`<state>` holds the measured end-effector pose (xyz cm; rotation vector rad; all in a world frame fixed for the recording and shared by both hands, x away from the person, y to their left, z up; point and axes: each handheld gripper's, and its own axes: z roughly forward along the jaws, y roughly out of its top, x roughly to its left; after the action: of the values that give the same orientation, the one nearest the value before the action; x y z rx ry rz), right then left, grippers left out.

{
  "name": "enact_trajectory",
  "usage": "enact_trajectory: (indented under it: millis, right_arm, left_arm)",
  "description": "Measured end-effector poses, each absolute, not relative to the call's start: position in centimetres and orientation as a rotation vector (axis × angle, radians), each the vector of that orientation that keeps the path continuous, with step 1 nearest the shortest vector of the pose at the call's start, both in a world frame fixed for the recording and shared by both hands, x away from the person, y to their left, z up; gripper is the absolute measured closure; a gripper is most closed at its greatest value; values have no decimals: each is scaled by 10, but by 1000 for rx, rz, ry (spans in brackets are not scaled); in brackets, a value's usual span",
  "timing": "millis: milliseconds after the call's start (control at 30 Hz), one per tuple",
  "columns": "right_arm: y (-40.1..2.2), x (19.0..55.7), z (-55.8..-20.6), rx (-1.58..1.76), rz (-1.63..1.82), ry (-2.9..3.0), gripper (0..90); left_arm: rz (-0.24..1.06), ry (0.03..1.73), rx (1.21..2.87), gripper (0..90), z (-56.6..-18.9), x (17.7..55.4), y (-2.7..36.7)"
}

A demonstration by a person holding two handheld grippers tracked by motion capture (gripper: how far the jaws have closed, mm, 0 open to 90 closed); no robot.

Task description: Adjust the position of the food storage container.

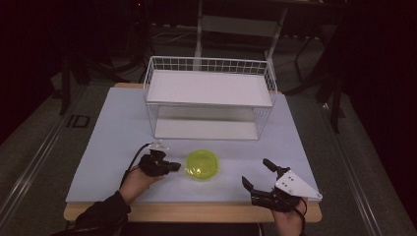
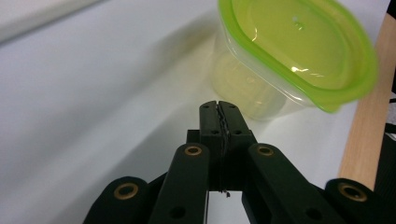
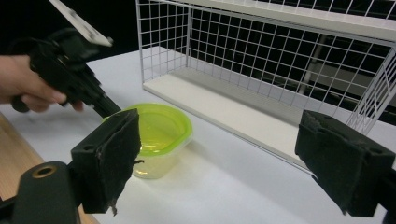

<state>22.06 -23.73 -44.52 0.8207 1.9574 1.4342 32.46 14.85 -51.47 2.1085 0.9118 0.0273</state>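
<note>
A clear tub with a lime-green lid [image 1: 202,164] stands near the table's front, between my two grippers. My left gripper [image 1: 175,167] lies just to its left, jaws shut with nothing between them and pointing at the tub's side. In the left gripper view the shut jaw tips [image 2: 218,106] stop a little short of the tub [image 2: 299,51]. My right gripper [image 1: 255,172] rests at the front right, open and empty. From the right gripper view its wide-spread pads [image 3: 112,158] frame the tub [image 3: 161,130], with the left gripper [image 3: 109,111] close behind it.
A white wire shelf rack [image 1: 209,98] with two white boards stands at the back of the pale table [image 1: 113,142]; its lower board [image 3: 233,109] is open toward me. The wooden front edge [image 1: 196,212] runs beneath both hands.
</note>
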Motion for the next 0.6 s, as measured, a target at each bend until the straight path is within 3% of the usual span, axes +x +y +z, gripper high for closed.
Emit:
enact_trajectory:
  millis: [100, 233, 467, 600]
  right_arm:
    - [-237, 221, -445, 829, 1432, 1957, 138]
    - [-236, 222, -445, 836, 1415, 1951, 136]
    - [-230, 226, -442, 830, 1403, 1973, 136]
    - [-223, 231, -442, 775, 1362, 1995, 116]
  left_arm:
    - [45, 917, 2100, 895, -509, 321, 158]
    - [55, 902, 2041, 771, -494, 310, 175]
    - [69, 824, 1921, 477, -468, 289, 183]
    - [75, 801, 1877, 420, -460, 286, 182]
